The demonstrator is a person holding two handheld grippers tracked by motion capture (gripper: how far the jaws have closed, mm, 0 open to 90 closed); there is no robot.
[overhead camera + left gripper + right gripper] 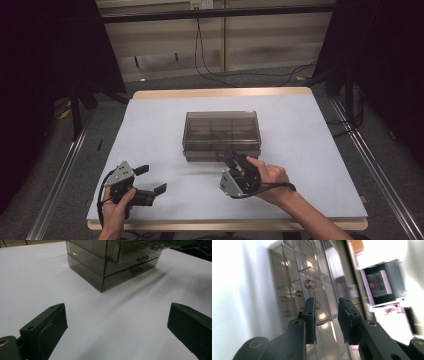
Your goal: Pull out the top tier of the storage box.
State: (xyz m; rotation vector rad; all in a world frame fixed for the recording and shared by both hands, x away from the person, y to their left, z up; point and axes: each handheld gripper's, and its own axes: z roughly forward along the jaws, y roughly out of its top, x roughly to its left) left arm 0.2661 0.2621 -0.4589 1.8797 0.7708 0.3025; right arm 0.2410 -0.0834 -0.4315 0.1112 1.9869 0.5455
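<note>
Box look: I see a smoky, see-through plastic drawer box [221, 134], low and rectangular, with inner dividers and small knobs on the drawer fronts.
Box place: it stands near the middle of the table [310, 150], the drawer fronts turned to my side.
Right gripper: my right gripper [234, 161] is just at the box front, near its lower edge. In the right gripper view the jaws are narrow apart, a small gap between them, nothing clenched. I cannot tell if they touch a knob [309, 284].
Left gripper: my left gripper [151, 179] is well apart from the box, at the near left of the table, jaws spread wide, released.
Materials: the table top is matte and pale; the jaws are black, hard, with flat pads.
</note>
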